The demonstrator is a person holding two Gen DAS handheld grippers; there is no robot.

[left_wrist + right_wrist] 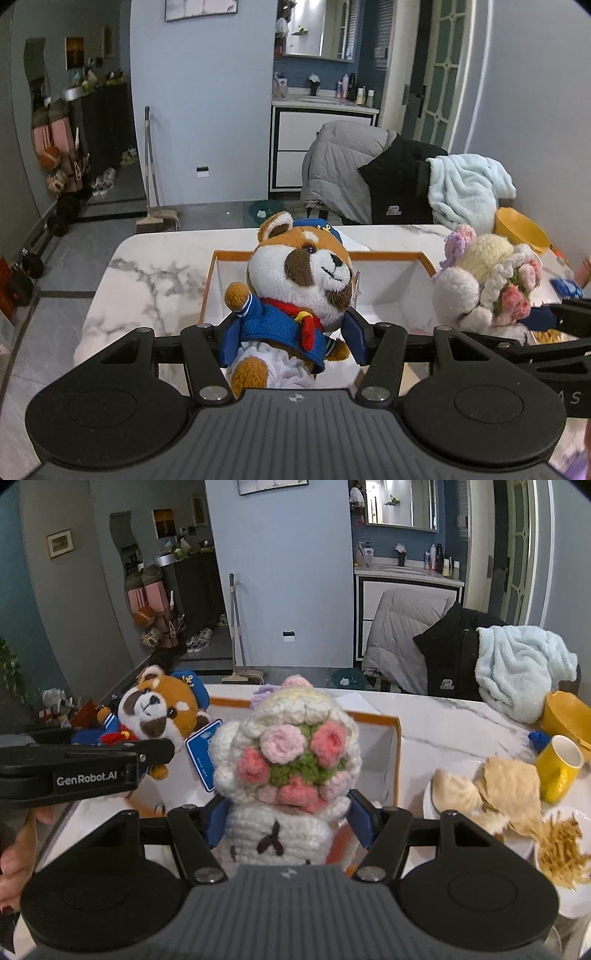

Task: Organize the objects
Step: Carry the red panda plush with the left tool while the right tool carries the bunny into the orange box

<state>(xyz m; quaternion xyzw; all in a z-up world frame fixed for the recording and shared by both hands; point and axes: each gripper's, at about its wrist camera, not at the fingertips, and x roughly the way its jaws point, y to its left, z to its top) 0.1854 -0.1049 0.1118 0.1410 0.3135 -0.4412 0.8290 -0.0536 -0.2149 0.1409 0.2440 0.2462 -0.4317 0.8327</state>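
Blue pads of the left gripper [291, 338] clamp a fuzzy red-panda plush [295, 280] in a ribbed sailor jacket, angled down over the orange-rimmed box [424, 258]. Beside it, also above the box, the right gripper [286, 821] squeezes a knobbly crocheted doll [291, 760] with yarn roses.

You are looking at a yellow mug [558, 768] standing by plates of food [561, 853]. A fluffy blue blanket [524, 668] is lying over a chair, and a broom [151, 170] is leaning on the wall.
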